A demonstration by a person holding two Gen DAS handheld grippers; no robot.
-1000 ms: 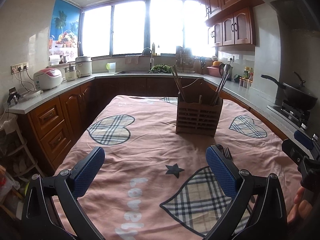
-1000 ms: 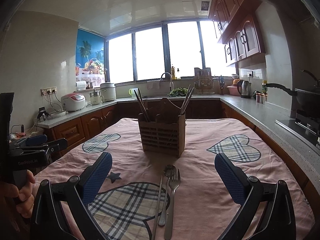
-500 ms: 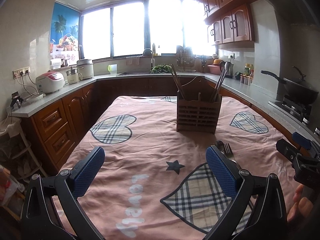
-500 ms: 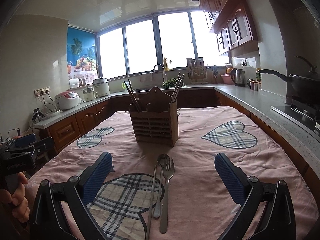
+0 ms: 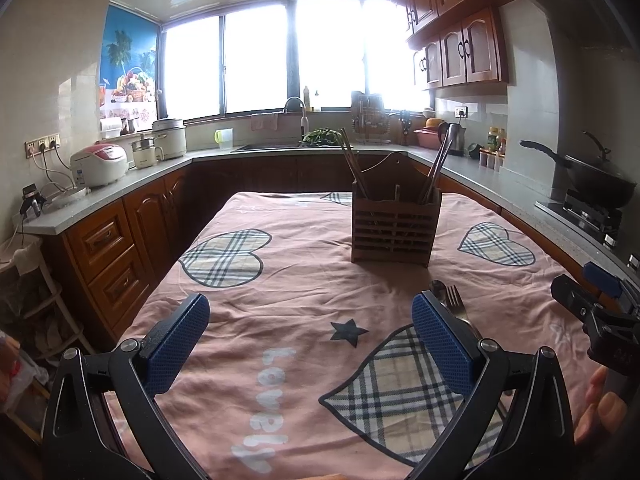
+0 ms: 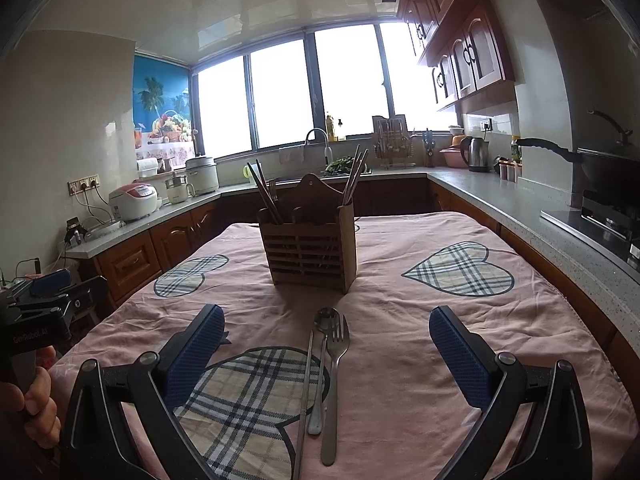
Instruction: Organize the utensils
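A wooden slatted utensil holder (image 6: 310, 246) stands mid-table with chopsticks in it; it also shows in the left wrist view (image 5: 394, 226). A metal fork (image 6: 334, 380), a spoon (image 6: 322, 364) and a thin metal chopstick (image 6: 304, 400) lie side by side on the pink cloth in front of it. My right gripper (image 6: 326, 330) is open and empty, hovering just above these utensils. In the left wrist view the fork head (image 5: 454, 300) peeks past my right finger. My left gripper (image 5: 306, 328) is open and empty, to the left of the utensils.
The table wears a pink cloth with plaid hearts (image 6: 460, 270). Kitchen counters ring the table: a rice cooker (image 5: 100, 164) on the left, a sink at the back, a wok on the stove (image 5: 596, 184) on the right. The other hand-held gripper shows at the edge of each view (image 5: 600, 320).
Both grippers have tilted down and moved closer to the table. The utensils now lie more centred between my right gripper's fingers. Nothing was gripped.
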